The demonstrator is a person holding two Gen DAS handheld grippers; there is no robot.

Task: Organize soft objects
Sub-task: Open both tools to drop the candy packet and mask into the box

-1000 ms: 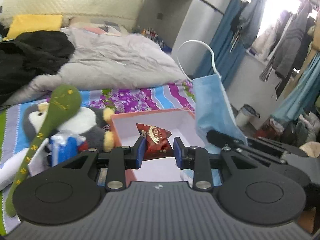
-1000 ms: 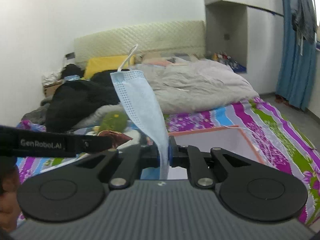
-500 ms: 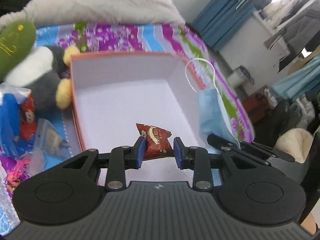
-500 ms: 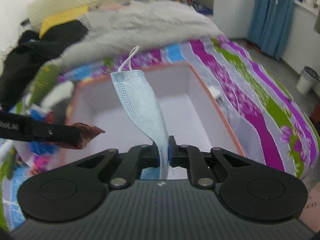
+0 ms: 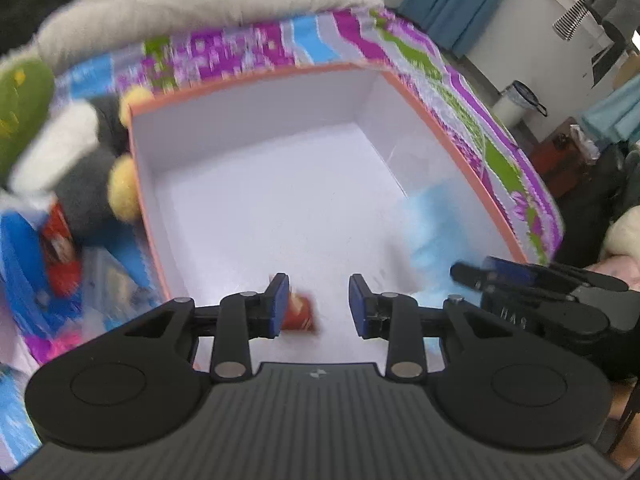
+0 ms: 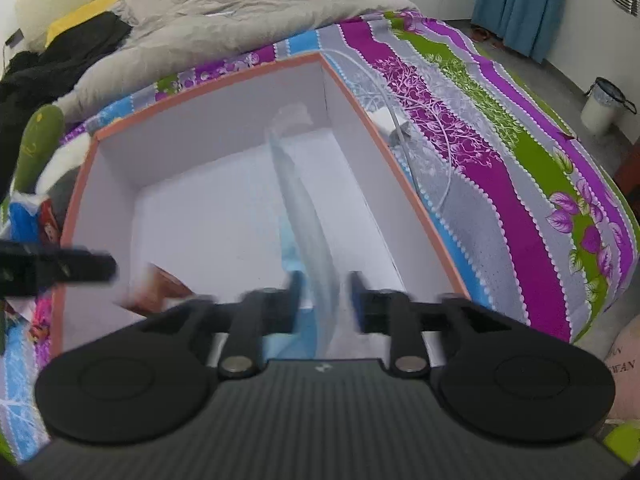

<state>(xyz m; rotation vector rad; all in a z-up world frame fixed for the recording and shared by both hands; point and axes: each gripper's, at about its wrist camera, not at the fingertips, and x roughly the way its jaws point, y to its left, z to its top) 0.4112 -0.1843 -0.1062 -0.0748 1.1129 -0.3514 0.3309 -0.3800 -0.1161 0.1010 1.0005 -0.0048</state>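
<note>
While the left view looks steeply down into the box, the left claw stands partly open, its jaws having just been opening, and the red packet lies blurred by the left pad, clear of the right one and low over the near floor of the box. The risk there is that the packet clings to that pad or catches on it and gets dragged back out when the claw lifts; it also sits close to the near wall, so a careless pull-back could flick it over the rim onto the bed. The penguin toy crowds the box's left wall, and a bump could shove the box sideways. In the right view, the right claw has just been opening, and the blue mask streaks between the parted jaws, pressed by neither pad, dropping along the right side of the box. Its ear loop could snag a finger, so that the mask is hauled up again or left draped across the orange rim. The left claw juts in at the left edge, and the two could collide if both withdraw at once.
</note>
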